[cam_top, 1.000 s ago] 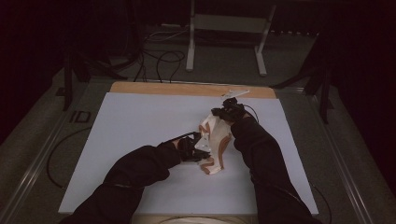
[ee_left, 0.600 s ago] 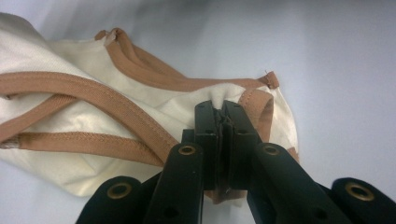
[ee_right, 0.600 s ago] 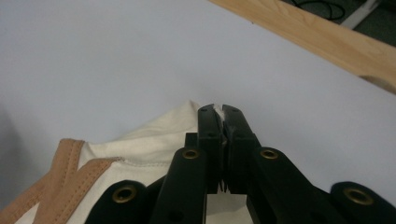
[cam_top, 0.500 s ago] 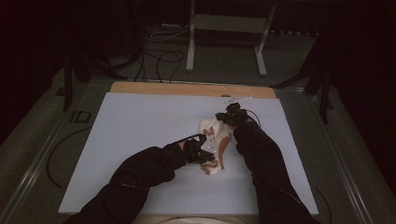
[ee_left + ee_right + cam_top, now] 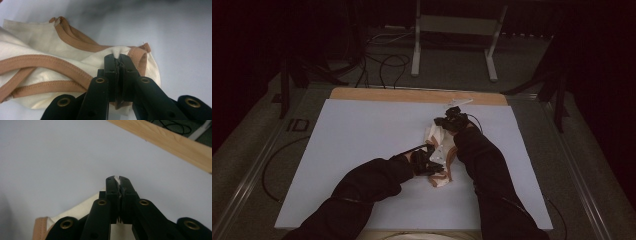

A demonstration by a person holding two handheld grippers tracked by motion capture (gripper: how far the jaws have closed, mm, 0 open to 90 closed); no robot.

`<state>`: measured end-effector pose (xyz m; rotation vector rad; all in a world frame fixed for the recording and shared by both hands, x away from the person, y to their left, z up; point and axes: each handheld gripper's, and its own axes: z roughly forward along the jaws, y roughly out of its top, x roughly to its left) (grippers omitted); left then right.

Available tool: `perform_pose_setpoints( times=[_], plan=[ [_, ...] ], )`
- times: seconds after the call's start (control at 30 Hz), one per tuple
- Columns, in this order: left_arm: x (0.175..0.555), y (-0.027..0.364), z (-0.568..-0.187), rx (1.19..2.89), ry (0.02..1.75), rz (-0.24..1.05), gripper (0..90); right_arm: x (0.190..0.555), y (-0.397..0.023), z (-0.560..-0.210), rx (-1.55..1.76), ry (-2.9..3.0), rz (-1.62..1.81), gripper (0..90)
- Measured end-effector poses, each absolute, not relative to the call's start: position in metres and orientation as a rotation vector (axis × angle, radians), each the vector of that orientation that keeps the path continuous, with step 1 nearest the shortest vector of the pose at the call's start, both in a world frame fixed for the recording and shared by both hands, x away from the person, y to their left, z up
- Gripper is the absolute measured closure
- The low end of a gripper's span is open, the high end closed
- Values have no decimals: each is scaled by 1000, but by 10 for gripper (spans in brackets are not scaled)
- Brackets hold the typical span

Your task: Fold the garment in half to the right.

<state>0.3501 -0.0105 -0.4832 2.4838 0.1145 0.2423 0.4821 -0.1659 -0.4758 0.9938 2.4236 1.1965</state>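
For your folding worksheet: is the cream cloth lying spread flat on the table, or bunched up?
Bunched. The cloth lies in folds with its tan trim looping over itself, pinched by the left gripper and right gripper.

A table (image 5: pixel 362 150) covered by a pale sheet, with a bare wooden strip (image 5: pixel 412 95) along its 12 o'clock edge. A cream garment (image 5: pixel 439 150) with tan trim lies crumpled on the sheet, toward 3 o'clock of centre.
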Motion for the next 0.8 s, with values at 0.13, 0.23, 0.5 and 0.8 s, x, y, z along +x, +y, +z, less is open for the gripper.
perform_pose_setpoints(
  times=[0.13, 0.23, 0.5, 0.8],
  plan=[
    [348, -11, -477, 2488, 113, 270, 867, 483, -157, -469, 974, 2426, 1217, 878],
    [345, -9, -470, 2487, 117, 279, 867, 484, -150, -466, 958, 2433, 1232, 878],
    [349, -14, -472, 2469, 167, 249, 867, 484, -157, -468, 962, 2420, 1245, 878],
    [353, -22, -484, 2485, 178, 223, 864, 488, -178, -494, 1044, 2436, 1173, 878]
  ],
)
